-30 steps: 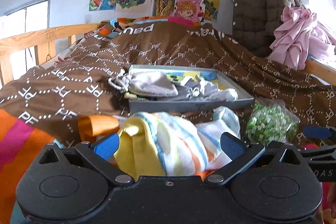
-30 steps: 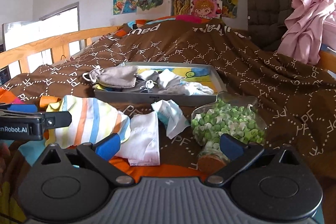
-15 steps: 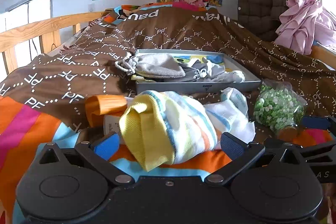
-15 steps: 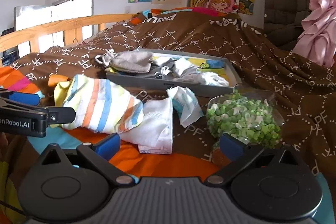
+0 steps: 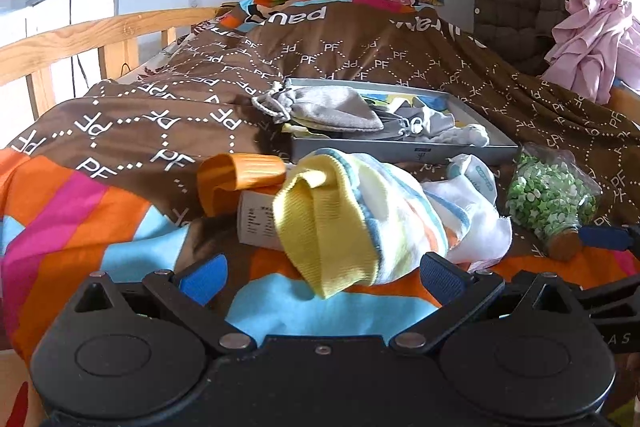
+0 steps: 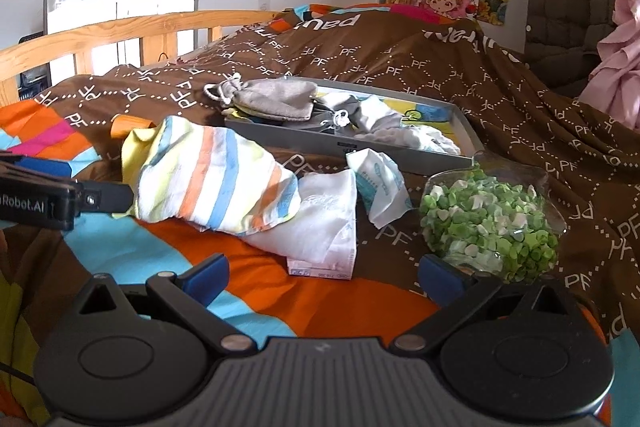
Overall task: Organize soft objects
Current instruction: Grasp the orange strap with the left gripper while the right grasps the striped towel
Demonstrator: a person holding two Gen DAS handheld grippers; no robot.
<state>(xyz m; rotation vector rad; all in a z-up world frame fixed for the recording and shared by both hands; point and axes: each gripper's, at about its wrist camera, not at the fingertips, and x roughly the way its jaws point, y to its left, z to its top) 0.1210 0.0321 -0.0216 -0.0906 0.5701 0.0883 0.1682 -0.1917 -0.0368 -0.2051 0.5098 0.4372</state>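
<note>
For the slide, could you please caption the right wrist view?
Open right gripper faces a striped sock, white cloth and bag of green pieces before a grey tray.

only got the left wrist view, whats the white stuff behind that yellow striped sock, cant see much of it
Observer: In the right wrist view, the yellow, orange and blue striped sock lies across a flat white soft packet whose near edge carries a pink printed strip.
Operator: ok is the right claw holding anything
Observer: No. The right claw is open, its fingers wide apart with nothing between them.
Operator: how near is my left claw to the sock
Observer: The left claw is open, and seen from the side one black finger reaches the sock's yellow cuff end; I cannot tell if it touches.
</note>
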